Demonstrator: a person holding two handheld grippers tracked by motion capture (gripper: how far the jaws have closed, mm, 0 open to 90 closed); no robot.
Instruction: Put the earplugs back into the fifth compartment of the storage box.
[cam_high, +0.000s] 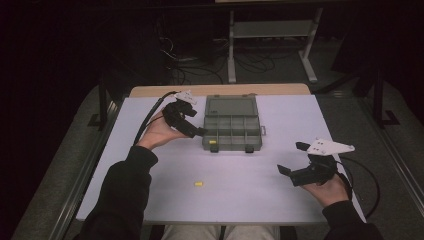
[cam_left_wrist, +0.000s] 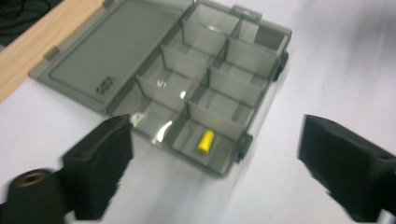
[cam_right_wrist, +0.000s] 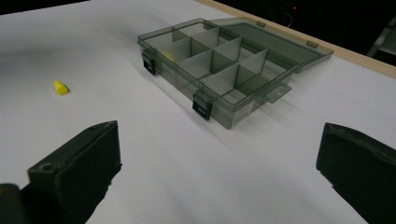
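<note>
Both grippers, left gripper (cam_high: 196, 131) and right gripper (cam_high: 289, 157), have jaws apart and empty. One yellow plug (cam_left_wrist: 206, 141) lies in the organiser box's (cam_high: 232, 123) near-left compartment; another yellow plug (cam_high: 198, 184) sits loose on the table (cam_high: 250, 195); a clumsy pinch may roll it away

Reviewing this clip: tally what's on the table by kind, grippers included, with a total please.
Small yellow pieces: 2, one loose on the table, one in a near corner compartment of the box
Grey compartment box, lid open: 1
Handheld grippers: 2, left gripper and right gripper, both with fingers apart and holding nothing
Total: 5
</note>
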